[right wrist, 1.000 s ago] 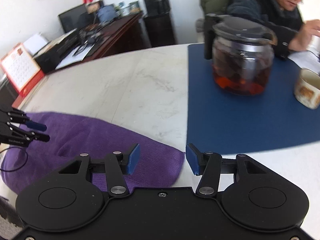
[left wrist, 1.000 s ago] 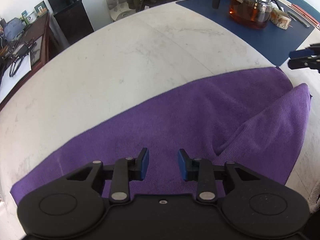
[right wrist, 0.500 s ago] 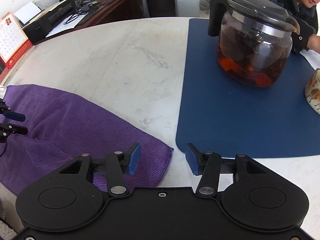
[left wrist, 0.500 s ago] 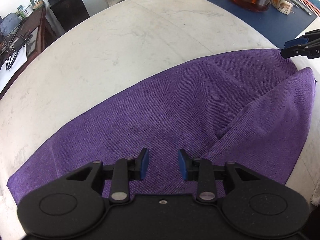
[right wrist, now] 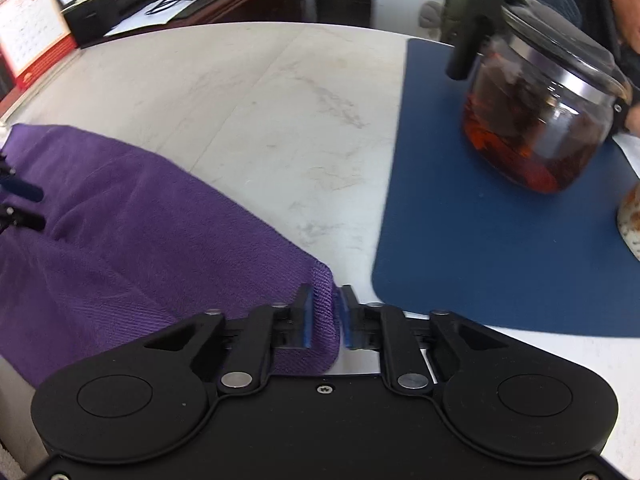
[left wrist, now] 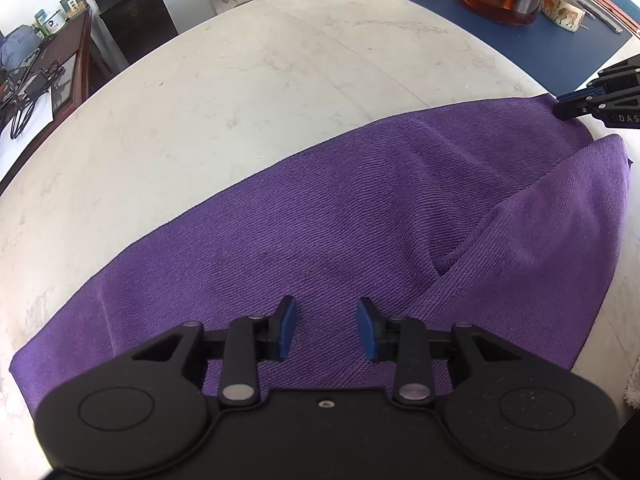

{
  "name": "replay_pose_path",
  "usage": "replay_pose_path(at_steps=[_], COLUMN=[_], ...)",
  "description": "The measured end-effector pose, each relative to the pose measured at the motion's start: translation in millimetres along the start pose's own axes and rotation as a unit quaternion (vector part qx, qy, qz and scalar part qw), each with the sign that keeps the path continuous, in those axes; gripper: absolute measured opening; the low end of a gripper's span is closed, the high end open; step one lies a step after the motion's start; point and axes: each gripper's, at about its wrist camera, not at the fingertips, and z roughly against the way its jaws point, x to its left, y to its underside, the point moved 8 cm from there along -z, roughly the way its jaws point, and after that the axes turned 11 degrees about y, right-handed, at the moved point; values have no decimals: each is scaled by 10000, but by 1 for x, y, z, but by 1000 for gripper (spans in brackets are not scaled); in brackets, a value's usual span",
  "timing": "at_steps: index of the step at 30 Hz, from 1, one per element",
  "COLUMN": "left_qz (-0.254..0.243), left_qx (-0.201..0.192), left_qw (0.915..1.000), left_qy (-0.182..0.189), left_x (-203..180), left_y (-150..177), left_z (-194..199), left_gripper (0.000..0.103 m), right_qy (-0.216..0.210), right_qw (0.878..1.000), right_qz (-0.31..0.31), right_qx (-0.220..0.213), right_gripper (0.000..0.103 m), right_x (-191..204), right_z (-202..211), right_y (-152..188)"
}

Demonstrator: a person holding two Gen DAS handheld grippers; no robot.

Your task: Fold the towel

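Observation:
A purple towel [left wrist: 340, 220] lies spread on the white marble table, with its near right part folded over into a flap [left wrist: 560, 248]. My left gripper [left wrist: 326, 328] is open and empty, hovering just above the towel's near edge. My right gripper [right wrist: 324, 316] is shut on the towel's far right corner [right wrist: 322, 280]; it shows in the left wrist view [left wrist: 568, 106] at the right edge. The towel also shows in the right wrist view [right wrist: 120, 232], and the left gripper [right wrist: 20, 204] shows at its left edge.
A dark blue mat [right wrist: 500, 240] lies right of the towel with a glass teapot of tea [right wrist: 540, 120] and a cup [right wrist: 630, 224] on it. A person [right wrist: 592, 0] sits behind it. A desk [left wrist: 48, 64] and a calendar [right wrist: 32, 28] stand beyond the table.
My right gripper moved down and forward onto the towel's far right corner and closed on it. My left gripper lowered slightly toward the towel and stayed open.

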Motion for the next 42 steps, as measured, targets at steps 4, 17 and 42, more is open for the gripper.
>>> replay_pose_path(at_steps=[4, 17, 42], left_qz=[33, 84, -711], left_qx=[-19, 59, -333], left_qw=[10000, 9995, 9969], left_qy=[-73, -291, 74], left_x=[5, 22, -16], left_y=[4, 17, -54], left_z=[3, 13, -2], left_gripper=[31, 32, 32], right_qy=[159, 565, 521], right_qw=[9994, 9934, 9910], right_qz=[285, 612, -1016], right_qx=[-131, -793, -698], right_gripper=[6, 5, 35], right_x=[2, -10, -53], right_z=[-1, -11, 37], right_y=[-6, -58, 1])
